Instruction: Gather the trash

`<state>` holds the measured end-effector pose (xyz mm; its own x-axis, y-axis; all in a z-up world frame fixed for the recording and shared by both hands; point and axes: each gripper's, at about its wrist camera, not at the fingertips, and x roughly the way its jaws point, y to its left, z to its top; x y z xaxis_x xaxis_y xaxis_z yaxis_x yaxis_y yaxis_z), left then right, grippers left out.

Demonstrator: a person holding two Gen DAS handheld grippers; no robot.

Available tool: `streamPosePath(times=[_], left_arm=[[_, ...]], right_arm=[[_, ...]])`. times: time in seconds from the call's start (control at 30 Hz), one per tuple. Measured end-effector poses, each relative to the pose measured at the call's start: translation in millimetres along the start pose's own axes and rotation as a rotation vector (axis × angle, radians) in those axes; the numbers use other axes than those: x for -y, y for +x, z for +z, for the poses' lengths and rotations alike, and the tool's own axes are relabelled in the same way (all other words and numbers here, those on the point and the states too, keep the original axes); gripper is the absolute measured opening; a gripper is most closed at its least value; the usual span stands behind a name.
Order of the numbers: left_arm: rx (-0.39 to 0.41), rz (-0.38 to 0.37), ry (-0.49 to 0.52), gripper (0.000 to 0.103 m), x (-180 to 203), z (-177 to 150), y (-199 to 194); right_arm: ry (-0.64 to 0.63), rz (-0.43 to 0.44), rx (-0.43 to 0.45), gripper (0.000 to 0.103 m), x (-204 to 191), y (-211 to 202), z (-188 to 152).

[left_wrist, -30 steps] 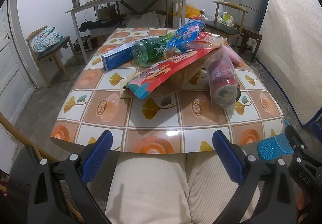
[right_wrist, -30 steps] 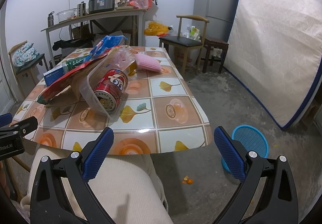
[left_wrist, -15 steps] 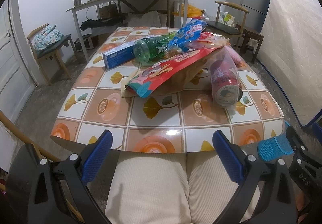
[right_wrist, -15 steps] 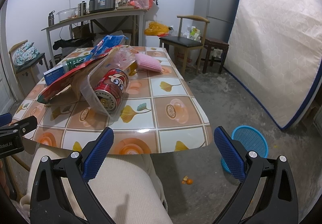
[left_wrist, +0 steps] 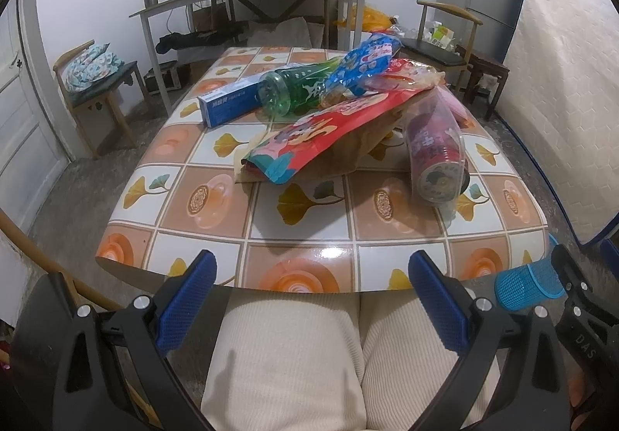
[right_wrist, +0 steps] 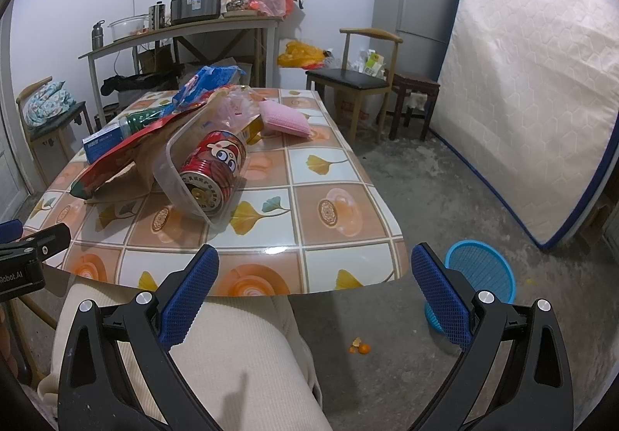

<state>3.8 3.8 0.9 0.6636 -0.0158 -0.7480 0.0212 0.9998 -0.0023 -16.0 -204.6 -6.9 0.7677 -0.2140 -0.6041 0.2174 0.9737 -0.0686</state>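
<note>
Red cartoon-printed tin can [right_wrist: 213, 170] inside a clear plastic container [right_wrist: 182, 175], frame centre-left.
Tiled-pattern glossy tabletop [right_wrist: 329, 206]; blue mesh basket [right_wrist: 479, 270] on concrete floor [right_wrist: 445, 195]. Left gripper [left_wrist: 309, 299] and right gripper [right_wrist: 311, 297] both spread, empty.

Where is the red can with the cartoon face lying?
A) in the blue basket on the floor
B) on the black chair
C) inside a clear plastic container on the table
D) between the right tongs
C: the red can lies on its side inside the clear plastic container on the table.
</note>
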Motion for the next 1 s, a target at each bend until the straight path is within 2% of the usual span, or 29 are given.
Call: streamPosePath(times=[1.0], left_arm=[[-0.008, -0.002, -0.008, 0.097, -2.1, 0.8, 2.4]], right_arm=[[-0.001, -0.001, -0.001, 0.096, -2.1, -1.9, -1.4]])
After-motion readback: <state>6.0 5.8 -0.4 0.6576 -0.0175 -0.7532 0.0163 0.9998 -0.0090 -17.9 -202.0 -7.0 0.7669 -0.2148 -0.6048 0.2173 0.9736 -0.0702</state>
